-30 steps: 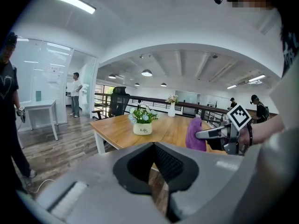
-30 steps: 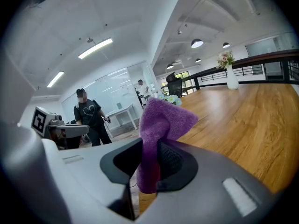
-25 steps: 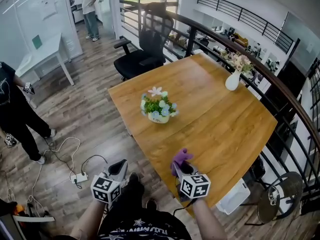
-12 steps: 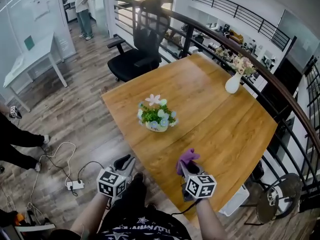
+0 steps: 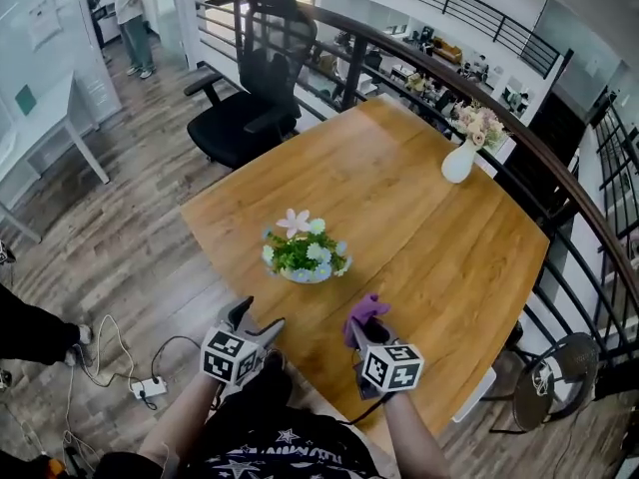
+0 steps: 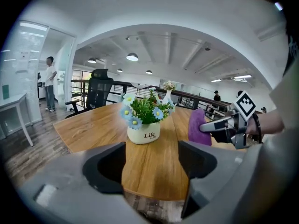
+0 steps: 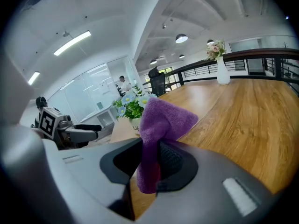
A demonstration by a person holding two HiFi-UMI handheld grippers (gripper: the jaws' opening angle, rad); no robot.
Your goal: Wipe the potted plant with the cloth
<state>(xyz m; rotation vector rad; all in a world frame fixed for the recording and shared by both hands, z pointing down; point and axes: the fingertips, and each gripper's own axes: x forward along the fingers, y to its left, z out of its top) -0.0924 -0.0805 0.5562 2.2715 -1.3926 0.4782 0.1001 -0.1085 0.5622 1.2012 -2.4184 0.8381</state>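
The potted plant (image 5: pixel 305 255), green leaves with pale blue and pink flowers in a cream pot (image 6: pixel 143 134), stands near the front left of the wooden table (image 5: pixel 439 257). My left gripper (image 5: pixel 256 321) hovers at the table's near edge, short of the pot. Its jaws have just been opening and stand open with nothing between them, the pot beyond the gap (image 6: pixel 152 167). My right gripper (image 5: pixel 365 329) is shut on a purple cloth (image 7: pixel 161 125), held above the table's front edge, right of the plant. The cloth (image 6: pixel 198 127) sticks up past the fingertips.
A white vase of flowers (image 5: pixel 460 158) stands at the table's far right. A black office chair (image 5: pixel 250 98) sits behind the table, with a curved railing (image 5: pixel 559 178) along the right. A power strip and cables (image 5: pixel 150 387) lie on the floor at left. A person (image 5: pixel 128 18) stands far back.
Both grippers have moved forward towards the table and the plant. The left jaws, shut a second ago, now stand apart. The cloth stays in the right gripper.
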